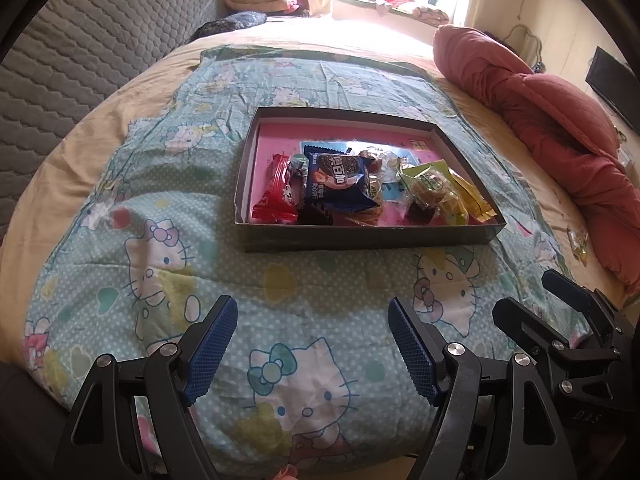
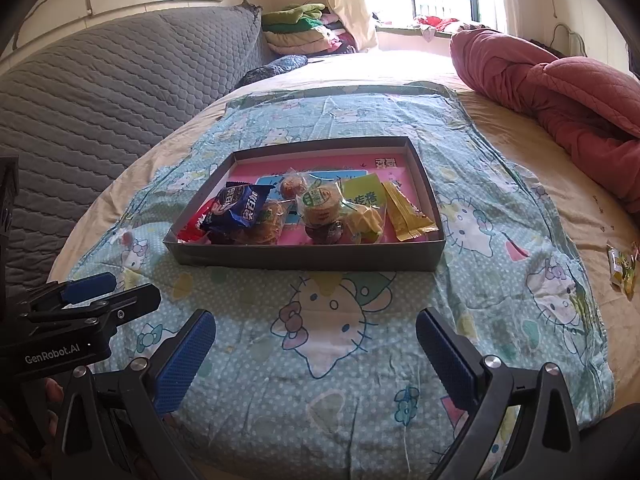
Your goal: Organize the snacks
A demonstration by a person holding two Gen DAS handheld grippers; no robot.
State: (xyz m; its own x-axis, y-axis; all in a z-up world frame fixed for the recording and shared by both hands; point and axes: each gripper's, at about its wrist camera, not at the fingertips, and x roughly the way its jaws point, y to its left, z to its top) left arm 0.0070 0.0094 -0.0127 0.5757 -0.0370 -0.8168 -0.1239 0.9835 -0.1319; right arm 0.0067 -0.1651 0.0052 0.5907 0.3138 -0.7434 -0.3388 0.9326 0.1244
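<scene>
A shallow grey box (image 1: 360,236) with a pink floor sits on a Hello Kitty cloth on the bed, also in the right wrist view (image 2: 304,258). It holds several snacks: a blue cookie pack (image 1: 340,182) (image 2: 240,210), a red pack (image 1: 276,196), a green-labelled pastry (image 1: 430,186) (image 2: 320,202) and a yellow pack (image 2: 406,212). My left gripper (image 1: 312,348) is open and empty, near side of the box. My right gripper (image 2: 316,356) is open and empty, also short of the box. A loose yellow-green snack (image 2: 622,268) lies on the bed at the right.
A pink quilt (image 2: 560,80) is bunched at the far right. A grey quilted headboard (image 2: 100,92) runs along the left. Folded clothes (image 2: 300,28) are stacked at the back by the window. The loose snack also shows in the left wrist view (image 1: 578,242).
</scene>
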